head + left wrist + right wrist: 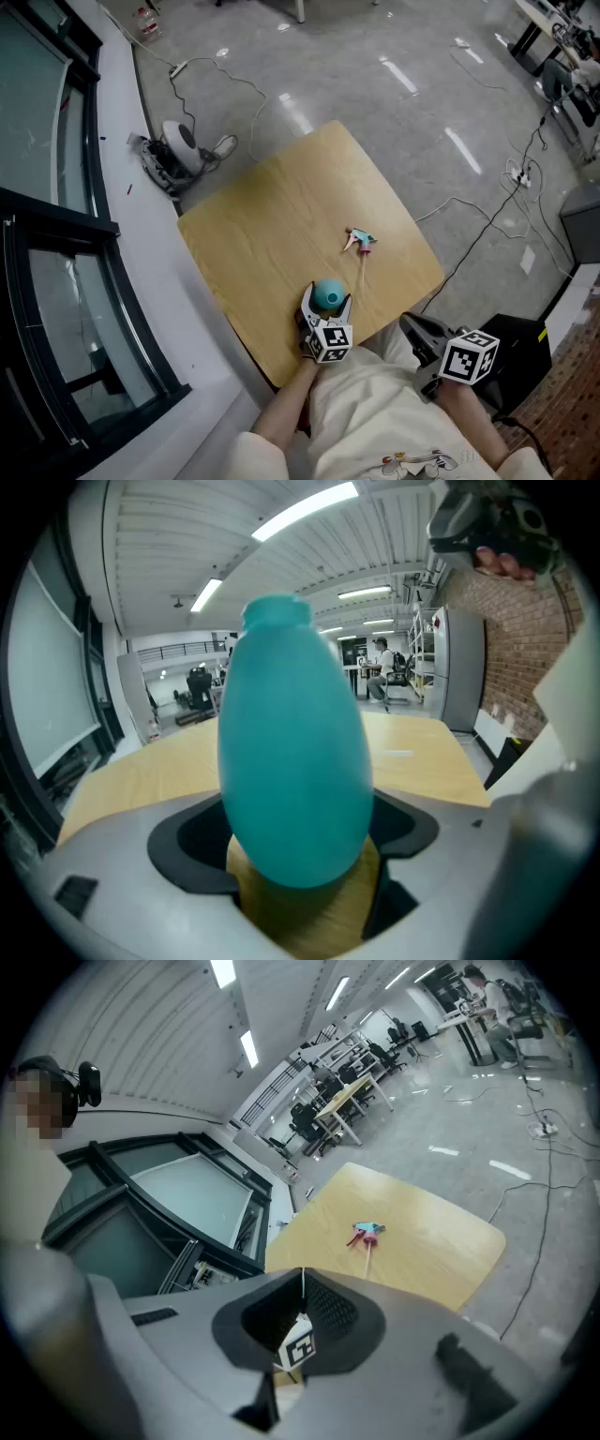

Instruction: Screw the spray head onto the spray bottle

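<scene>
Left tongs (327,303) stand wide open around the teal spray bottle (328,292) on the table (272,234), not squeezing it yet. Right tongs (411,325) are closed and empty. The spray head (360,241) lies farther out, beyond both tongs. Next, I think: grip the bottle, then fetch the head.

I see a round blue-green plastic bottle (327,294), a pink-and-blue-green spray head (360,241) and a light yellow wooden table (272,244).
</scene>
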`<state>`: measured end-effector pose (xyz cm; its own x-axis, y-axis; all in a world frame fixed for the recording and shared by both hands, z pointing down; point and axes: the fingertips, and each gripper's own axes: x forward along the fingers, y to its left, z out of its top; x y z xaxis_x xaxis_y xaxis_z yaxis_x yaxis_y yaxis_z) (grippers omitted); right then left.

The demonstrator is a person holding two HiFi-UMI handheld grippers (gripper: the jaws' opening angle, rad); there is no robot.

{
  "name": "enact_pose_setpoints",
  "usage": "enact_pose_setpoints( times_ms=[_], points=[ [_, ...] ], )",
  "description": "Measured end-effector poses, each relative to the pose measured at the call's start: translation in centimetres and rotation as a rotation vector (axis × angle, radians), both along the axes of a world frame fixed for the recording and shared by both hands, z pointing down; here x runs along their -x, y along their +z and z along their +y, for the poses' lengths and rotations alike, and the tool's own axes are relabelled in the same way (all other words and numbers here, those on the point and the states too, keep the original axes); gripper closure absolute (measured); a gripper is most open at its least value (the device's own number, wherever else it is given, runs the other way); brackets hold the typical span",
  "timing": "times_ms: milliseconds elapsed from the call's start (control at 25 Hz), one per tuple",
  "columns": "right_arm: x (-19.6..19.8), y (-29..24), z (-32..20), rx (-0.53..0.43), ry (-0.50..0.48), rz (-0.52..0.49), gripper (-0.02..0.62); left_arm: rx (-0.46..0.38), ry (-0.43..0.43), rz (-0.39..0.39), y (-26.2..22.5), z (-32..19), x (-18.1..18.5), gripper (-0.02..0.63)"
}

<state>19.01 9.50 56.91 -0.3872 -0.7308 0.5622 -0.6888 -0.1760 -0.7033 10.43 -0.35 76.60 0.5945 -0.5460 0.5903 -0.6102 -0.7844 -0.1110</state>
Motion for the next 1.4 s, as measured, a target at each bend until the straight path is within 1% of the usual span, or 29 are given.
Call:
enact_pose_setpoints(
  times_ms=[80, 120, 160, 240, 360, 480, 560, 640, 680, 760, 840, 1000, 1120, 1200, 1240, 1320, 1400],
  points=[
    [1.1, 0.7, 0.1, 0.022, -0.018, -0.009, 0.586, 0.08, 0.015, -0.005, 0.5, -0.7, 0.4, 0.179],
    [1.6, 1.1, 0.0, 0.031, -0.025, -0.012, 0.586, 0.102, 0.015, -0.005, 0.5, -1.2, 0.6, 0.181],
    [1.9, 1.4, -0.2, 0.037, -0.031, -0.013, 0.586, 0.108, 0.01, -0.001, 0.4, -1.7, 0.8, 0.183],
    [2.1, 2.0, -1.2, 0.042, -0.044, -0.008, 0.586, 0.09, 0.007, 0.018, -0.8, -2.2, 0.9, 0.183],
    [1.2, 3.8, -3.4, 0.053, -0.051, 0.004, 0.586, 0.066, 0.038, 0.056, -4.3, -1.5, 0.6, 0.183],
    [-0.8, 7.3, -6.9, 0.105, -0.039, 0.009, 0.584, 0.046, 0.046, 0.085, -8.0, -0.8, 0.7, 0.183],
    [-1.9, 10.5, -9.5, 0.191, -0.037, -0.016, 0.565, 0.038, 0.039, 0.091, -9.8, -0.5, 0.8, 0.184],
    [-2.8, 14.3, -11.3, 0.321, -0.029, -0.069, 0.44, 0.037, 0.021, 0.065, -10.7, -0.4, 1.0, 0.183],
    [-3.3, 15.9, -12.1, 0.379, -0.016, -0.091, 0.42, 0.033, 0.015, 0.049, -11.0, -0.5, 1.1, 0.183],
    [-4.2, 18.4, -13.4, 0.47, 0.013, -0.11, 0.403, 0.026, 0.019, 0.025, -11.5, -0.4, 1.3, 0.183],
    [-4.5, 20.2, -14.4, 0.54, 0.02, -0.09, 0.4, 0.027, 0.025, 0.012, -11.8, -0.3, 1.7, 0.184],
    [-3.8, 22.0, -15.3, 0.627, -0.005, -0.04, 0.4, 0.027, 0.012, -0.024, -12.5, -0.4, 2.6, 0.184],
    [-3.3, 22.2, -15.6, 0.666, -0.024, 0.011, 0.405, 0.009, 0.01, -0.05, -13.1, -1.2, 3.5, 0.184],
    [-3.3, 22.4, -15.2, 0.68, -0.046, 0.058, 0.462, 0.013, -0.004, -0.049, -13.2, -1.4, 3.9, 0.184],
    [-3.2, 22.4, -15.1, 0.674, -0.065, 0.074, 0.465, 0.016, -0.013, -0.053, -13.2, -1.4, 4.1, 0.183],
    [-2.6, 21.9, -15.3, 0.64, -0.102, 0.088, 0.466, 0.019, -0.026, -0.074, -13.2, -1.5, 4.4, 0.183],
    [-2.0, 19.9, -15.8, 0.56, -0.119, 0.061, 0.468, 0.035, -0.033, -0.095, -13.8, -1.4, 4.8, 0.184]
  ],
)
